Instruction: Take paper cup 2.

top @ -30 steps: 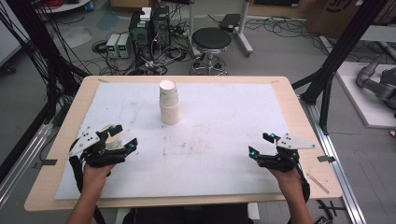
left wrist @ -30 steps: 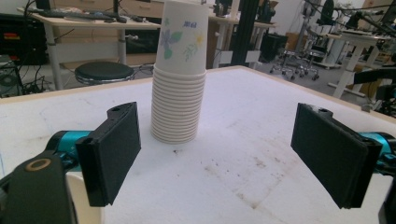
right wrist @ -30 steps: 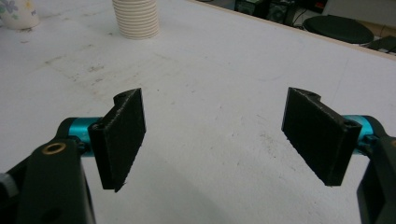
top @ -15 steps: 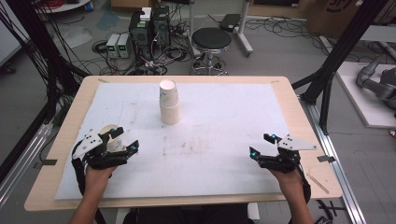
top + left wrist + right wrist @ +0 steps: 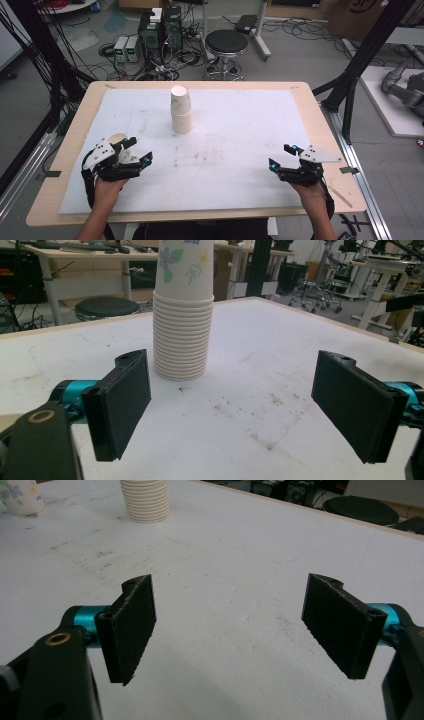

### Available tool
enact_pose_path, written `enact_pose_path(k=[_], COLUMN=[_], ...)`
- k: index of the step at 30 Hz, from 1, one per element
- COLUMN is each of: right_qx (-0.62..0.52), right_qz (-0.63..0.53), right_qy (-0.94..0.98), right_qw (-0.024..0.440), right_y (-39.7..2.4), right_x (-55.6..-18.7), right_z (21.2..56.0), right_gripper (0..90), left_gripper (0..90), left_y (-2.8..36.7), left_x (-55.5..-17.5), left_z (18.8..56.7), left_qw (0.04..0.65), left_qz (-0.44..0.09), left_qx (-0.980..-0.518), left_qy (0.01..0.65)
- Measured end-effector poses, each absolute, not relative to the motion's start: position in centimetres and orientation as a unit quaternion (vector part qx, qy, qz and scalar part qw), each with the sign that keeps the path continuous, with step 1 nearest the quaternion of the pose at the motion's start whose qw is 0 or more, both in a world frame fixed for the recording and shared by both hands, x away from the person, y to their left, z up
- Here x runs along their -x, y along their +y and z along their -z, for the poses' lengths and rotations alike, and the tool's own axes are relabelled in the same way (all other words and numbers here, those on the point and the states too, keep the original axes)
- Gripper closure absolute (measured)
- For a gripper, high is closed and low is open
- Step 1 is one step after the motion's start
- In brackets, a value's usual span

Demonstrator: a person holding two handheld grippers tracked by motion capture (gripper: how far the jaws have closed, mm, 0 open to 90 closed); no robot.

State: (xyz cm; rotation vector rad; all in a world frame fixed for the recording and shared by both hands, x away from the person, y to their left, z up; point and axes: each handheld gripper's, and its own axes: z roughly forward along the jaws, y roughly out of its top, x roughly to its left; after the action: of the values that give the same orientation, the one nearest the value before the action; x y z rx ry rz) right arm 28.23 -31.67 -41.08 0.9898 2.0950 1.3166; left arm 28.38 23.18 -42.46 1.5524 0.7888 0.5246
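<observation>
One table carries everything, its wooden edge framing a white sheet smudged with dark marks near the middle. Beyond it, on the floor, stand a black stool and some boxes of electronics among cables.

On the sheet's far half, a little left of centre, stands the cup stack, upright, with a flower-printed cup on top. In the left gripper view the stack rises just beyond and between the jaws, nearer the left one, and apart from both.

At the near left edge a hand holds the left gripper, jaws wide apart with nothing between them; the left gripper view shows only bare sheet in the gap. A lone cup sits just beside this gripper, on its far side; in the right gripper view that cup stands upright at the top left corner.

At the near right edge the right gripper rests low over the sheet, jaws likewise spread and empty, well apart from the stack.
</observation>
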Motion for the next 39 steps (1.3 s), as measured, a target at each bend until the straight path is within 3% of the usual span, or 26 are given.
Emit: enact_pose_path(k=[20, 39], right_qx=[-0.353, -0.353], right_qz=[-0.487, -0.493], right_qy=[0.766, 0.763], right_qw=[0.229, 0.221], right_y=[-31.5, -31.7], right_x=[-28.1, -28.1], right_z=[41.1, 41.1], right_gripper=[22.2, 22.2], left_gripper=[16.3, 16.2], left_y=[21.4, 17.7], left_x=[-30.4, -36.7], left_z=[39.7, 34.6], left_qw=[0.615, 0.584], left_qz=[-0.206, -0.203], left_qx=[-0.683, -0.711], left_qy=[0.337, 0.333])
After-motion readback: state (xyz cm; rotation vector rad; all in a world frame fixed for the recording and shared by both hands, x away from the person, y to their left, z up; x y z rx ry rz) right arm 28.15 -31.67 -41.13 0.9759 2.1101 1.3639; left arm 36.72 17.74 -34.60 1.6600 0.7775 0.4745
